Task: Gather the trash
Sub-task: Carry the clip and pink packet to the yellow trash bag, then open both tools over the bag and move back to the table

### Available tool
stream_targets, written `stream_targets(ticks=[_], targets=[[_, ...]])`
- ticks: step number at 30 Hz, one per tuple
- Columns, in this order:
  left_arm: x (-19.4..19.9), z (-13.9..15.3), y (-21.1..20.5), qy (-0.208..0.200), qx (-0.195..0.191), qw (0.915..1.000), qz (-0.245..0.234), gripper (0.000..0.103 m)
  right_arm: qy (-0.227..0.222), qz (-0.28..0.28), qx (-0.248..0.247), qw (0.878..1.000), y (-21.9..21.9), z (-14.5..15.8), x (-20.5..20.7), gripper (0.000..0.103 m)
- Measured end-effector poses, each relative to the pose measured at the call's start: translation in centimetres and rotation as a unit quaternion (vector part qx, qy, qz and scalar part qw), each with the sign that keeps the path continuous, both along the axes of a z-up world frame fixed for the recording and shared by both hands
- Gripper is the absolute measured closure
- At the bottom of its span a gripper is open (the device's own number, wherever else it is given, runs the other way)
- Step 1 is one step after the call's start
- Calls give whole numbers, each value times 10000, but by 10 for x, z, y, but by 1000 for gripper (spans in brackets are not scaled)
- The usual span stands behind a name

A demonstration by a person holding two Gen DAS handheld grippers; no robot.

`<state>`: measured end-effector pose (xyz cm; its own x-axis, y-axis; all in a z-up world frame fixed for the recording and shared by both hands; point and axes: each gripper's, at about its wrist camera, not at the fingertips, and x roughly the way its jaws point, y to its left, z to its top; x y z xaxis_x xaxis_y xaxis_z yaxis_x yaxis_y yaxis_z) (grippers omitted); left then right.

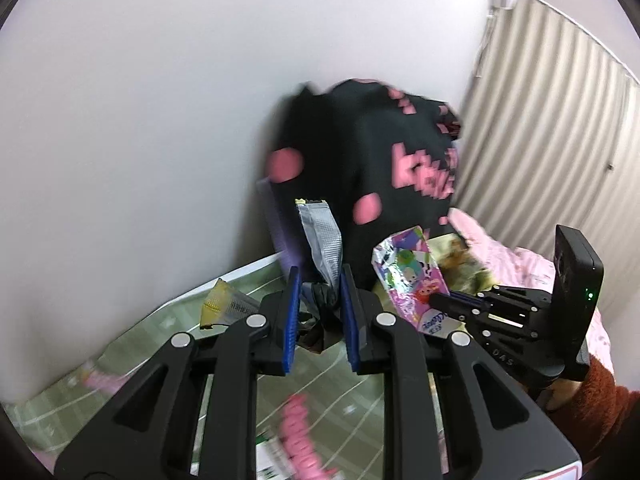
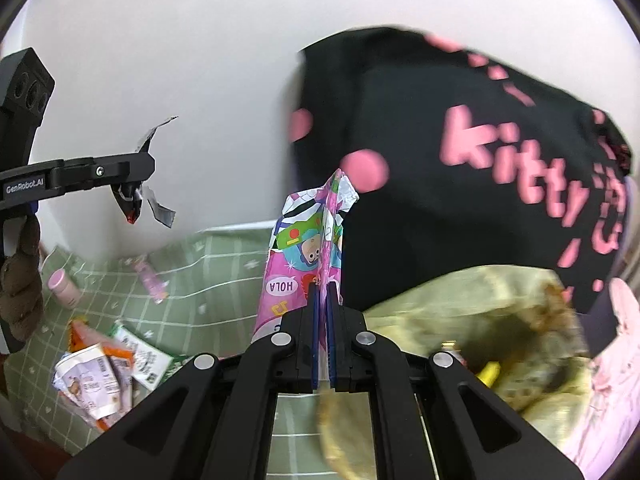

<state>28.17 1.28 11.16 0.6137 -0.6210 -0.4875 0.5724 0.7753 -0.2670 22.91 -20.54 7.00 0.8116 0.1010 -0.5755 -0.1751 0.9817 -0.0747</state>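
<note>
The right hand-held gripper (image 2: pixel 323 300) pinches the light, crinkly cartoon wrapper (image 2: pixel 306 256) at its lower edge, while the left hand-held gripper (image 1: pixel 319 300), at nine o'clock, clamps a flimsy silver wrapper (image 1: pixel 322 246) by its crumpled base.

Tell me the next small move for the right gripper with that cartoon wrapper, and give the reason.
Probably carry the cartoon wrapper a little to the right and lower it over the open green bag. The right gripper is shut on the wrapper and holds it above the green checked cloth, just beside the bag's mouth, where other trash already lies. The left gripper holds a silver wrapper too.
</note>
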Motion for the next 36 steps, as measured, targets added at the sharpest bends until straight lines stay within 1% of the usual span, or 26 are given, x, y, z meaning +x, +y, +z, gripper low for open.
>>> stream_targets(ticks=[5, 8, 10, 14, 17, 20, 23, 25, 26, 28, 29, 32, 36], targets=[[1, 12, -54, -115, -30, 9987, -489, 85, -192, -542, -21, 9983, -47, 19, -13, 98], [1, 16, -93, -179, 18, 9964, -828, 85, -292, -844, -38, 9960, -77, 29, -23, 98], [0, 15, -109, -192, 45, 9947, -1007, 85, -333, -1049, -27, 9939, -96, 33, -31, 98], [-2, 11, -144, -154, 100, 9908, -1340, 85, -333, -1285, 9, 9912, -122, 33, -41, 98], [3, 3, -166, -12, 107, 9886, -1500, 85, -230, -1407, 115, 9897, -140, 26, -44, 98], [11, -10, -184, 238, 62, 9863, -1632, 85, -115, -1497, 154, 9886, -154, 16, -45, 98], [20, -30, -205, 587, 25, 9815, -1822, 84, -50, -1558, 192, 9876, -164, 8, -45, 98], [27, -49, -224, 868, 173, 9768, -1950, 84, -19, -1570, 213, 9874, -169, 4, -43, 98], [32, -59, -234, 976, 309, 9753, -1955, 84, 15, -1563, 237, 9874, -172, 2, -42, 98], [35, -78, -248, 1069, 652, 9750, -1834, 84, 83, -1513, 269, 9881, -175, -1, -38, 98], [36, -83, -251, 1096, 710, 9748, -1811, 84, 134, -1465, 271, 9887, -176, -4, -35, 98], [40, -93, -253, 1195, 750, 9749, -1724, 84, 290, -1368, 221, 9899, -175, -14, -29, 98], [46, -92, -249, 1287, 575, 9758, -1670, 83, 493, -1307, 210, 9900, -174, -27, -24, 98]])
